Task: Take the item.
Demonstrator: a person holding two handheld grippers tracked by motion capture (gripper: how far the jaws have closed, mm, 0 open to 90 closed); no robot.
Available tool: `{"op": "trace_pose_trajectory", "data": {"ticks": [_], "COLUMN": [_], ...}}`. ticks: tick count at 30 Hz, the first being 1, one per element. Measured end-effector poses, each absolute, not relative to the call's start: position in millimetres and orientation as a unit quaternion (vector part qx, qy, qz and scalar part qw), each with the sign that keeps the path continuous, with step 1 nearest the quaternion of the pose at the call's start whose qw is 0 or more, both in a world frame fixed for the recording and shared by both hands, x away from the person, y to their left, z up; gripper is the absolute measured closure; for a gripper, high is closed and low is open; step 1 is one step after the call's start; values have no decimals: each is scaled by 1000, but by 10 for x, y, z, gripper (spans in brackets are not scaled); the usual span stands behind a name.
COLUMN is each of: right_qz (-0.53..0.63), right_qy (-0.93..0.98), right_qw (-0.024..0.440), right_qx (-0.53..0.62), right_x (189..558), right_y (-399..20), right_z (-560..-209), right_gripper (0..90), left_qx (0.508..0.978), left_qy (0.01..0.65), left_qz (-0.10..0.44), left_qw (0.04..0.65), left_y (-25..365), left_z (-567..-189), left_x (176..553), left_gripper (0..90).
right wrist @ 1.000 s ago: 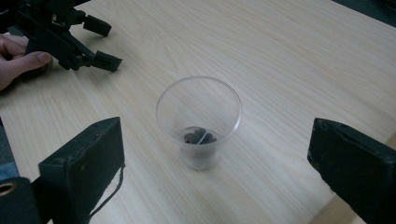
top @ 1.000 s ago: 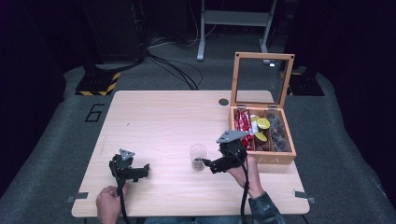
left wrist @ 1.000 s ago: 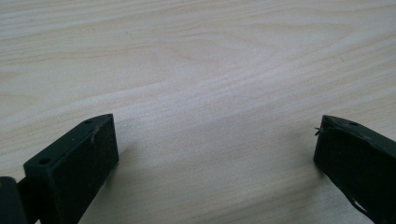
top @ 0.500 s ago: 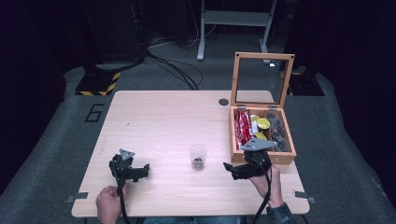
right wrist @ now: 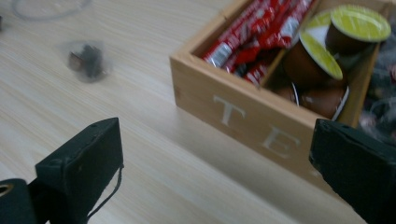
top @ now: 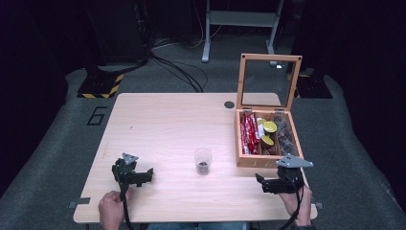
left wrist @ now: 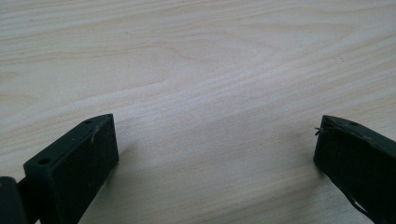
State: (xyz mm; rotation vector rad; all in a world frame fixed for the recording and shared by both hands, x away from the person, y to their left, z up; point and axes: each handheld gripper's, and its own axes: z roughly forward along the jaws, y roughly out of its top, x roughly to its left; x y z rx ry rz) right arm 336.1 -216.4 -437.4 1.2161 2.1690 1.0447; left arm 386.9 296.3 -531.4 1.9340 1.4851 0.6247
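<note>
High view: the clear cup (top: 202,161) stands mid-table, a dark piece inside. The right gripper (top: 260,181), jaws wide apart and empty, sits near the wooden box (top: 261,162); the left gripper (top: 149,173) rests gaping at the near left.

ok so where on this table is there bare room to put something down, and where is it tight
The whole far-left half of the table, behind the left hand-held gripper, is bare wood. So is the strip between that gripper and the plastic cup. It is crowded at the right: the wooden box is full, and the right hand-held gripper sits just in front of it.
</note>
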Motion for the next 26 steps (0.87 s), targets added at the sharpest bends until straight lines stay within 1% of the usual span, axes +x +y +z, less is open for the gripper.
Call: {"op": "trace_pose_trajectory", "data": {"ticks": [1,2,11,15,16,17,20,26], "right_qz": [369,369,330,314,311,319,324,324], "right_qy": [781,781,777,777,774,771,768,770], "right_qw": [221,221,203,211,215,209,218,214], "right_qx": [453,453,496,503,507,510,507,506], "right_x": [3356,3356,3432,3460,3469,3465,3452,3462], "right_y": [-2224,-2224,-2427,-2473,-2480,-2505,-2532,-2533], "right_z": [-4500,-4500,-5072,-5219,-5261,-5291,-5306,-5305], "right_gripper": [20,20,15,16,0,0,0,0], "left_qx": [731,732,730,732,730,730,731,731], "left_qy": [562,561,562,561,561,561,561,561], "left_qz": [238,235,238,236,239,238,238,238], "left_qw": [307,307,307,307,308,308,308,308], "left_y": [2962,2965,2962,2965,2962,2963,2963,2963], "left_z": [-5315,-5312,-5315,-5312,-5317,-5316,-5316,-5316], "left_x": [3869,3869,3869,3870,3871,3870,3870,3871], "left_gripper": [0,0,0,0,0,0,0,0]}}
